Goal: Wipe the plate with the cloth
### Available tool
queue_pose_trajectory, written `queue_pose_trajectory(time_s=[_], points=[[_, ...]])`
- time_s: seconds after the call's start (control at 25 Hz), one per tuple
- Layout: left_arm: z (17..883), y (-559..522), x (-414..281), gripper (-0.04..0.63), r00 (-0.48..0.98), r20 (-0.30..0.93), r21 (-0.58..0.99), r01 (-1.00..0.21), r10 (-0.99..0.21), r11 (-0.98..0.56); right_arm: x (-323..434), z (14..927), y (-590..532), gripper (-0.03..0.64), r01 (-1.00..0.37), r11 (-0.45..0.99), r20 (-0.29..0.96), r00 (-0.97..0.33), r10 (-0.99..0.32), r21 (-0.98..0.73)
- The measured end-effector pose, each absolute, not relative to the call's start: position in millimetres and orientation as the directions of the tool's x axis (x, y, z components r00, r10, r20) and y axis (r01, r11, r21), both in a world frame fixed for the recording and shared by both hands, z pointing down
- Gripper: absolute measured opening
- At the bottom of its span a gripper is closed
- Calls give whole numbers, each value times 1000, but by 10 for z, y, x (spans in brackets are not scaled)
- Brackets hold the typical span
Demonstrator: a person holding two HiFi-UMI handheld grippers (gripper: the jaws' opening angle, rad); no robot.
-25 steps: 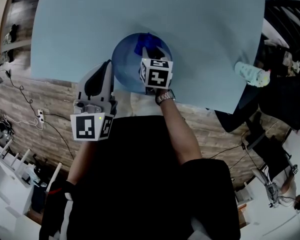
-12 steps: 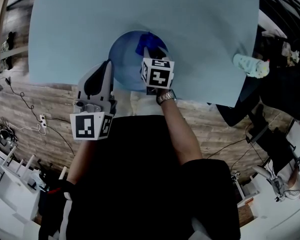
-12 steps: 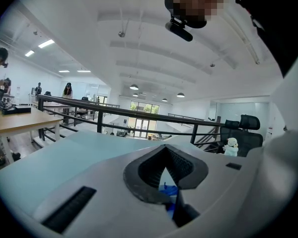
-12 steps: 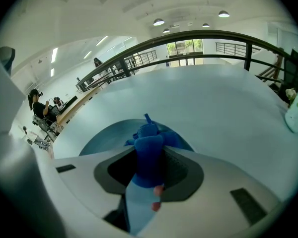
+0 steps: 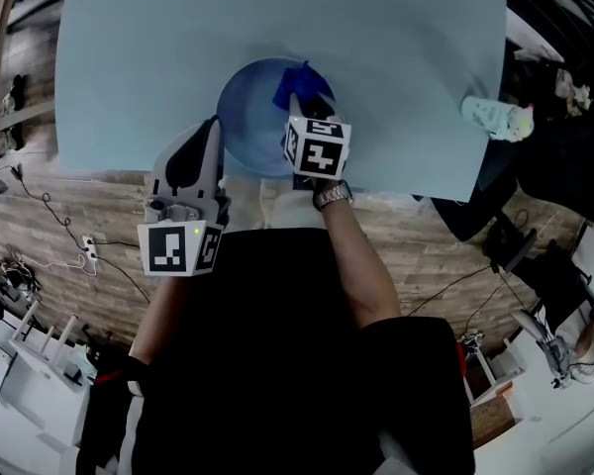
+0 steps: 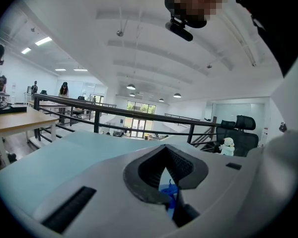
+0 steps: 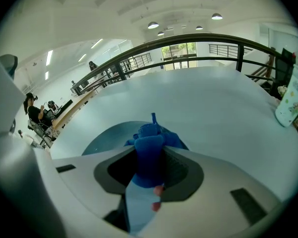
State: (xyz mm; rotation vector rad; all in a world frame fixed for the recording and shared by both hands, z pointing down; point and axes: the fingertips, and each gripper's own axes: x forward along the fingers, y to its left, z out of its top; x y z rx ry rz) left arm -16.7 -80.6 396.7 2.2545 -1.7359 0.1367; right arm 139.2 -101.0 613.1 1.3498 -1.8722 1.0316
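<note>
Right hand-held gripper (image 7: 149,163) around cloth (image 7: 150,139)

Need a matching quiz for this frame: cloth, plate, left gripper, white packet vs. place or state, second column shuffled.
1. cloth
2. plate
3. left gripper
4. packet

A. at the right edge of the table
B. shut, holding nothing
C. clamped in the right gripper
D. flat on the table, under the cloth

Pairs: 1-C, 2-D, 3-B, 4-A
</note>
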Motion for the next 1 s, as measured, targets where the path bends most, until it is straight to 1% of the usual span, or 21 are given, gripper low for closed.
queue_pose_trajectory(time_s=[0.36, 1.0], points=[[3950, -758, -335, 2, 275, 243, 173, -956, -930, -237, 1104, 5977, -970, 118, -944, 193, 799, -328, -504, -266], [3981, -558, -788, 2, 185, 252, 160, -976, -950, -148, 398, 6078, -777, 118, -899, 324, 801, -416, -431, -293]])
